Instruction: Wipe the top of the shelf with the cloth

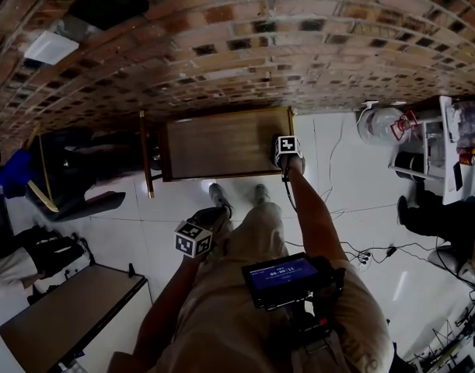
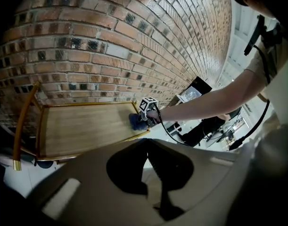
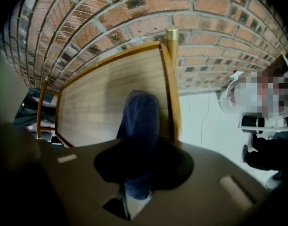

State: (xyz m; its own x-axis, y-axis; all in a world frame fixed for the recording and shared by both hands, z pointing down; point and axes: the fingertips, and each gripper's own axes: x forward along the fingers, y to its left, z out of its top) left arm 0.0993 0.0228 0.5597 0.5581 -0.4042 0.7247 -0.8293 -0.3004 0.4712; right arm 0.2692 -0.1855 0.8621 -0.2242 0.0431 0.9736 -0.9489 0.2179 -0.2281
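My right gripper [image 1: 284, 160] is clamped on the blue cloth [image 3: 141, 121]. The cloth lies on the shelf top [image 1: 221, 142] at its right edge, near the front corner, just beside the gold rail [image 3: 174, 98]. My left gripper [image 1: 202, 225] hangs off the shelf, in front of it, jaws together on nothing.

The cloth [image 3: 141, 119] is dark blue and bunched into a long roll, clamped between the jaws of the right gripper [image 3: 138, 173]. Its free end lies on the shelf top [image 3: 99, 100] at the right end, just beside the brass-coloured side rail [image 3: 171, 93]. The shelf top is pale, grained wood in a golden frame, with its far side along the brick wall [image 3: 219, 27].
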